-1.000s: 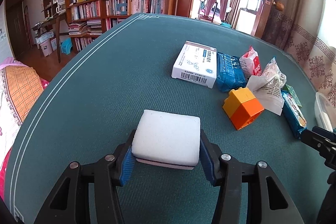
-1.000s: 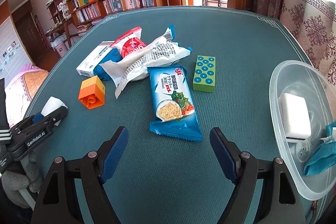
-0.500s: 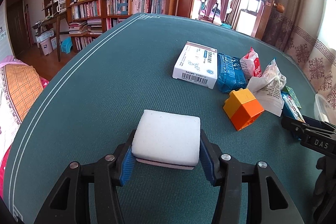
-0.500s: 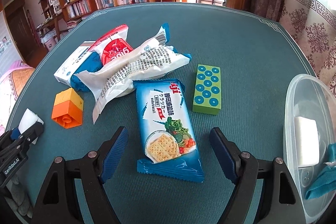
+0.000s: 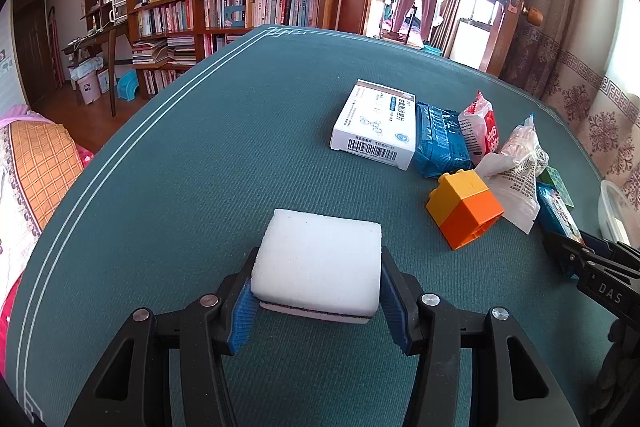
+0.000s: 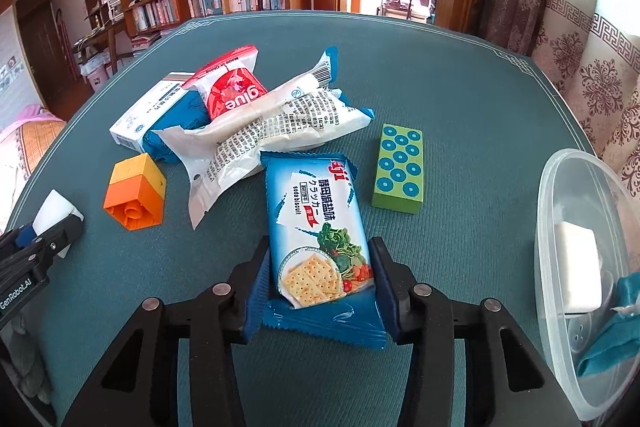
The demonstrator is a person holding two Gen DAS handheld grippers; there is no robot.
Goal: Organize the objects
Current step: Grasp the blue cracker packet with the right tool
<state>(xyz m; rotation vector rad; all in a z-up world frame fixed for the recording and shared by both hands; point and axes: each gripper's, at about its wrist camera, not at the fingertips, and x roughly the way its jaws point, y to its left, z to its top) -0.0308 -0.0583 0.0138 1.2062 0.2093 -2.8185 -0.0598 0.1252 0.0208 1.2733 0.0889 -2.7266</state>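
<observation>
My left gripper (image 5: 316, 301) is shut on a white sponge (image 5: 318, 261) with a pink underside, held low over the green table (image 5: 200, 167). The sponge also shows in the right wrist view (image 6: 54, 209) at the far left. My right gripper (image 6: 318, 297) is shut on the near end of a blue soda cracker packet (image 6: 316, 239) that lies on the table. An orange and yellow block (image 6: 134, 193) lies left of the packet. A green dotted block (image 6: 398, 169) lies to its right.
A clear plastic tub (image 6: 560, 219) at the right holds a white sponge (image 6: 578, 273) and a teal cloth (image 6: 612, 331). Behind the packet lie a white wrapper (image 6: 272, 131), a red bag (image 6: 230, 91), a blue pack (image 5: 440, 141) and a white box (image 5: 376, 125).
My right gripper has moved forward over the cracker packet and closed its jaws on the packet's near end. My left gripper still holds the sponge in the same place.
</observation>
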